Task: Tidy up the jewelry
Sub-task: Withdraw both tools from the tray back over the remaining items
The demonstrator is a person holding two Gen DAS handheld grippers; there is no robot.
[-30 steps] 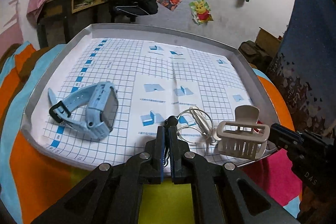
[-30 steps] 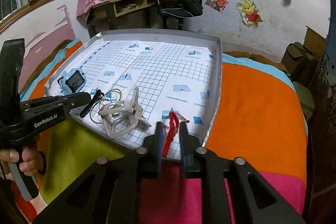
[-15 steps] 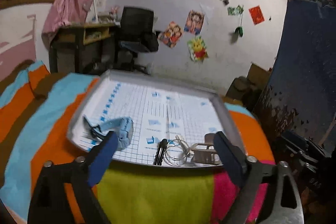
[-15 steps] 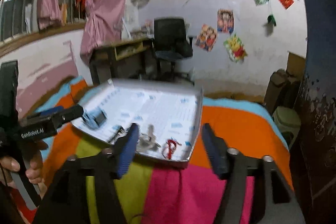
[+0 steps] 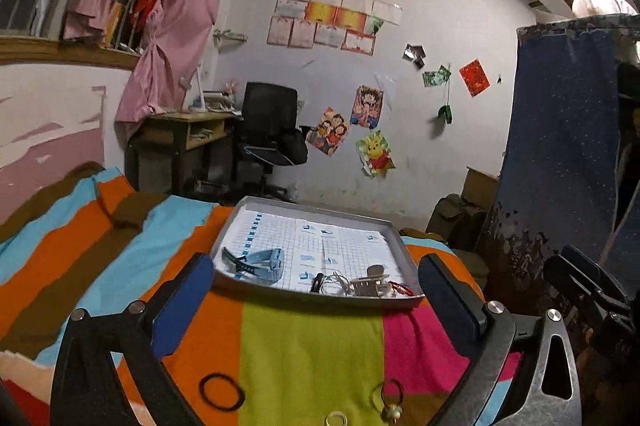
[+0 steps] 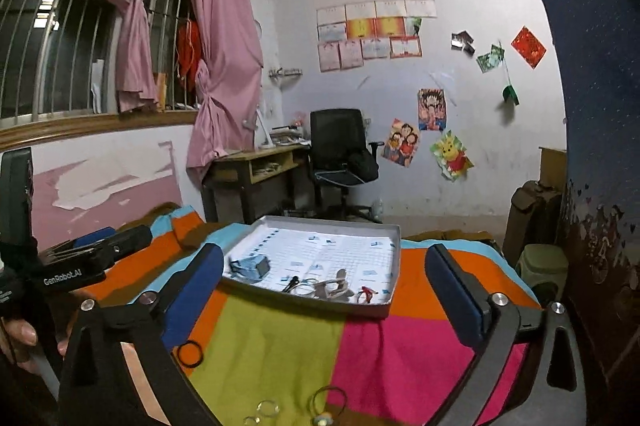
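Striped bedspread [image 5: 308, 346], grey tray [image 5: 394, 232] holding blue watch [image 5: 262, 260] and hair clip [image 5: 370, 284] — left gripper [image 5: 316, 302] and right gripper [image 6: 326, 288] both spread wide, empty.

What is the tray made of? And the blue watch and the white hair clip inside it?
The tray looks like thin metal: dull grey with a soft sheen on its raised rim. The watch looks like rubbery plastic: a matte pale-blue strap that bends in a loop, though that is hard to be sure of from here. The hair clip looks like hard plastic: off-white, smooth, with stiff teeth.
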